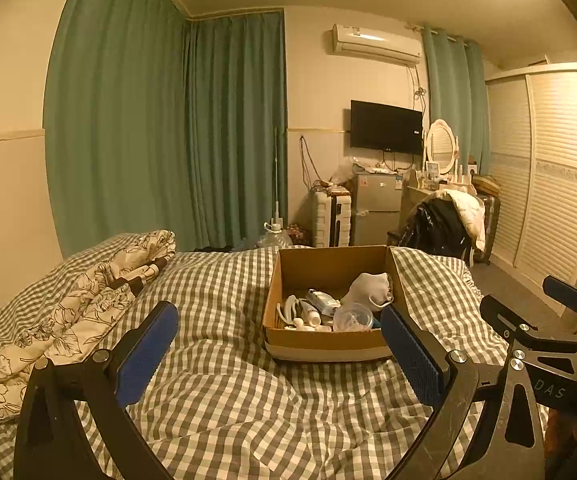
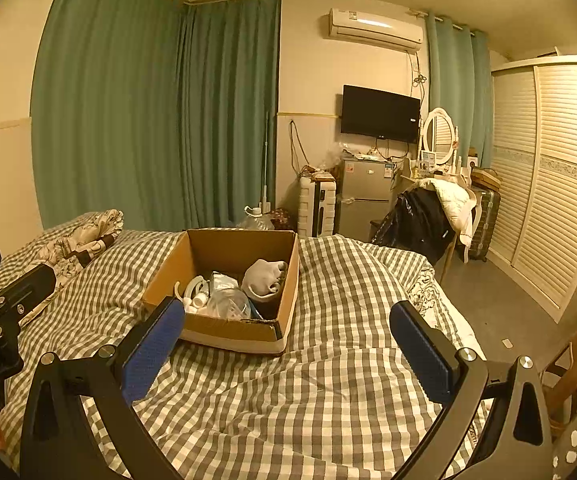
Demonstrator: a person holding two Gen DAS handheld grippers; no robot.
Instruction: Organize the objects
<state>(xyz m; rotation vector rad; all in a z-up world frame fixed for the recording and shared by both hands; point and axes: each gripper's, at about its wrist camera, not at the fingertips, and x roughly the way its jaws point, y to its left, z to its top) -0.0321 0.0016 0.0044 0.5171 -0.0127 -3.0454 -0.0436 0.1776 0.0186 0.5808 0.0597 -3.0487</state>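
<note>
An open cardboard box (image 1: 328, 342) sits on the checked bedspread (image 1: 224, 392); it also shows in the right wrist view (image 2: 232, 334). Inside lie a white cloth bundle (image 1: 370, 288), a clear plastic cup (image 1: 352, 317), a small white tube (image 1: 311, 314), a clear packet (image 1: 322, 300) and white plastic pieces (image 1: 290, 312). My left gripper (image 1: 280, 344) is open and empty, hovering just before the box. My right gripper (image 2: 288, 340) is open and empty, to the right of the left one, with the box by its left finger.
A floral quilt (image 1: 68, 312) lies bunched at the bed's left. Beyond the bed stand a water bottle (image 1: 274, 236), a white suitcase (image 1: 330, 218), a small fridge (image 1: 376, 208), a chair with coats (image 1: 444, 220) and a louvred wardrobe (image 1: 548, 184).
</note>
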